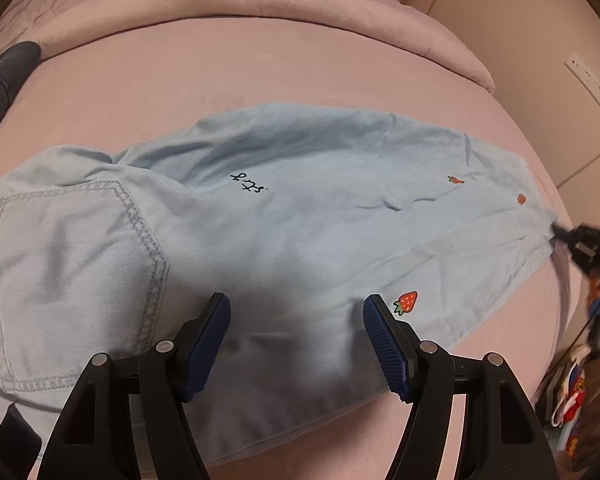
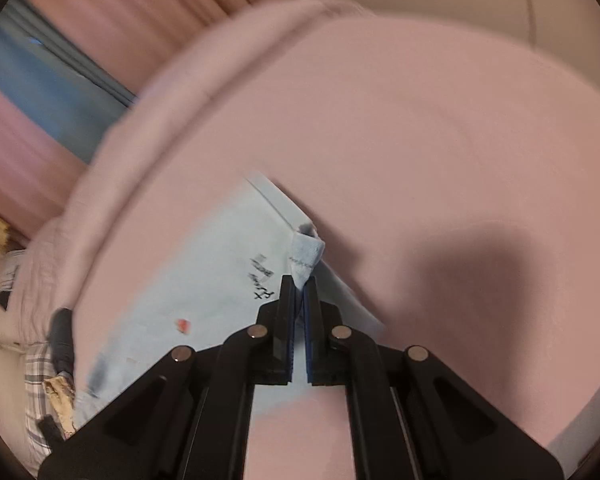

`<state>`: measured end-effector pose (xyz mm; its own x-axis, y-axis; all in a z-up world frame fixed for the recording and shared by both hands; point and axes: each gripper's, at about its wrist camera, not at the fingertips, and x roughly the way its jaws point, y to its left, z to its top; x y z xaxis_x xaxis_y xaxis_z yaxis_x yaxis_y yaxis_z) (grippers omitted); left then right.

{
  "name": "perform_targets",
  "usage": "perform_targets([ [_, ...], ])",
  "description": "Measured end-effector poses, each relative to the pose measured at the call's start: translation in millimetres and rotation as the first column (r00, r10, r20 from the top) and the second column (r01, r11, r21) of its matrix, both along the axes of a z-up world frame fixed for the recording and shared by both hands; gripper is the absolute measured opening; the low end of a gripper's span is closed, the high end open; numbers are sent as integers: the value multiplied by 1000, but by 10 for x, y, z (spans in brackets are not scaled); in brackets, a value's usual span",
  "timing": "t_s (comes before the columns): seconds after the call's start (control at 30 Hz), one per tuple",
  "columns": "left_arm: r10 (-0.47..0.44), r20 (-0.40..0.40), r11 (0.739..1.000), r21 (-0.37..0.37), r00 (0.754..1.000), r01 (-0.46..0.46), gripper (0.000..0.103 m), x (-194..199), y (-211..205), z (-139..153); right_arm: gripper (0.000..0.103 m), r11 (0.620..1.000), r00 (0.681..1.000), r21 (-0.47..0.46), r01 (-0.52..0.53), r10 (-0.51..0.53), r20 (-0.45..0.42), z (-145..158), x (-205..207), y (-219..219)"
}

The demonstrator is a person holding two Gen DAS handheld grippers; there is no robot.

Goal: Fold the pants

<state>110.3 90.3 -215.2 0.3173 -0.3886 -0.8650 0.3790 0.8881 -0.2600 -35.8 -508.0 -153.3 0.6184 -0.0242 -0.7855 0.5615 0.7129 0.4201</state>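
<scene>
Lying flat on a pink bed (image 1: 300,64), light blue strawberry-embroidered cotton pants (image 1: 300,208) look soft and limp. Right tool (image 2: 299,284) pinches the hem corner; left tool (image 1: 296,308) hovers open above the seat, holding nothing.

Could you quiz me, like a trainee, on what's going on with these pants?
1. True or false: the right tool is shut on a hem corner of the pants.
2. The left tool is: A) open above the pants, B) shut on the pocket, C) out of view.
3. What fruit is stitched on the pants beside the left tool?

Key: 1. True: its pads pinch the hem corner. 2. A: its fingers stand apart with the fabric below them. 3. A strawberry.
</scene>
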Motion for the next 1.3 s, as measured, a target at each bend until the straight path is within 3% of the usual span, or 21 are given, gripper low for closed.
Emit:
perform_targets([
  [0.07,-5,-9,1000,1,1000,5,69,-10,43,12,2,999,999,40,34,-33,-16,-217,-85,-75],
  [0.13,-10,-20,1000,2,1000,10,69,4,53,23,2,998,999,49,45,-46,18,-246,-104,-106],
  [0.3,-63,-20,998,26,998,63,69,-118,7,63,3,999,991,47,21,-27,130,0,-144,-126],
  [0.43,-170,58,985,11,984,170,69,-347,-232,234,3,997,986,75,17,-29,163,109,-147,-58],
  [0.57,-311,145,950,50,939,307,69,-519,-863,326,3,997,984,77,10,-24,174,118,-125,18],
  [0.77,-515,243,857,176,822,485,69,-686,-1947,313,3,996,978,88,-1,-17,210,201,-126,6],
  [0.83,-549,276,833,258,789,489,65,-717,-2146,273,3,995,975,97,-12,-10,221,224,-116,-10],
  [0.87,-561,280,823,290,779,489,56,-717,-2207,248,3,995,975,96,-17,-5,224,236,-87,-1],
  [0.9,-568,278,816,312,775,486,46,-697,-2256,227,3,995,974,94,-24,2,228,250,-77,4],
  [0.97,-584,270,802,337,765,493,40,-673,-2306,201,3,995,970,95,-42,18,244,277,-51,7],
  [1.07,-615,255,778,352,746,521,40,-690,-2283,200,3,991,963,117,-62,29,270,310,-24,-1],
  [1.2,-626,243,771,337,741,540,40,-714,-2288,220,3,990,957,116,-81,45,286,361,9,11],
  [1.27,-638,255,758,376,727,533,40,-744,-2307,182,3,989,954,120,-86,47,297,388,14,9],
  [1.3,-636,248,757,388,731,527,40,-742,-2296,161,3,988,953,123,-89,48,301,396,14,10],
])
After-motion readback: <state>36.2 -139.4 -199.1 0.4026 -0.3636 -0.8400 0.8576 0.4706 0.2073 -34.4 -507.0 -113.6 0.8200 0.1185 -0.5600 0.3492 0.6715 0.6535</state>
